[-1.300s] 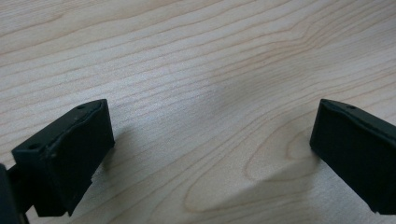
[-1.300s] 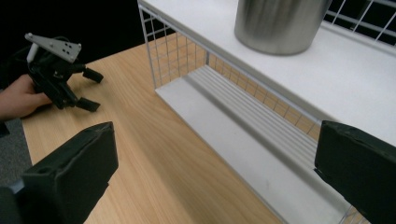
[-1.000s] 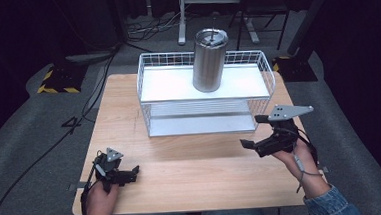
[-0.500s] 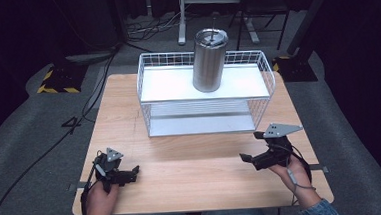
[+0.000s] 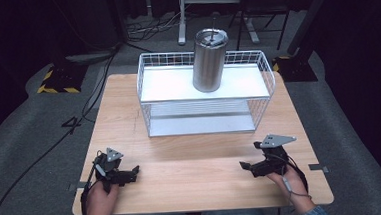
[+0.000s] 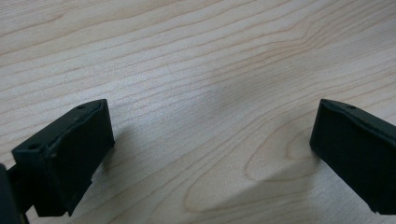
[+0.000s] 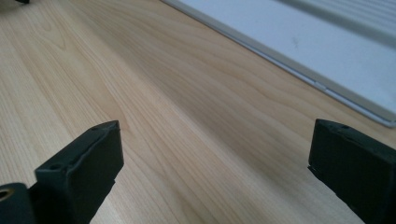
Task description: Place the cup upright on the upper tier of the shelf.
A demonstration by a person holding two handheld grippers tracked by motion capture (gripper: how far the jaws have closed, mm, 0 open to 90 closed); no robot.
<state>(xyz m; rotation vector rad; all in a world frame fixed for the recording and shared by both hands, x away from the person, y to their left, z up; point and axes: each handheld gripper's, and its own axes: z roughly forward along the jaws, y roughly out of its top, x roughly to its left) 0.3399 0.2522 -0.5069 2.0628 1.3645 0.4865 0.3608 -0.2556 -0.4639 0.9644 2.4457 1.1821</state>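
Two claws, left claw (image 5: 132, 172) and right claw (image 5: 245, 166), both spread, empty, one steel tumbler (image 5: 208, 60) on one wire rack (image 5: 207, 129)

One tumbler (image 5: 209, 60), one wire rack (image 5: 206, 106), two grippers.

Table (image 5: 129, 116): light wood w/ wavy grain. Wire rack (image 5: 206, 104): white, grid-pattern sides, white shelves. Tumbler (image 5: 209, 60): brushed steel-grey, darker lid. Both grippers' fingers (image 6: 70, 149) black, grey plates on top. Floor (image 5: 24, 127): grey carpet; yellow/black hazard stripes on a base (image 5: 56, 81).
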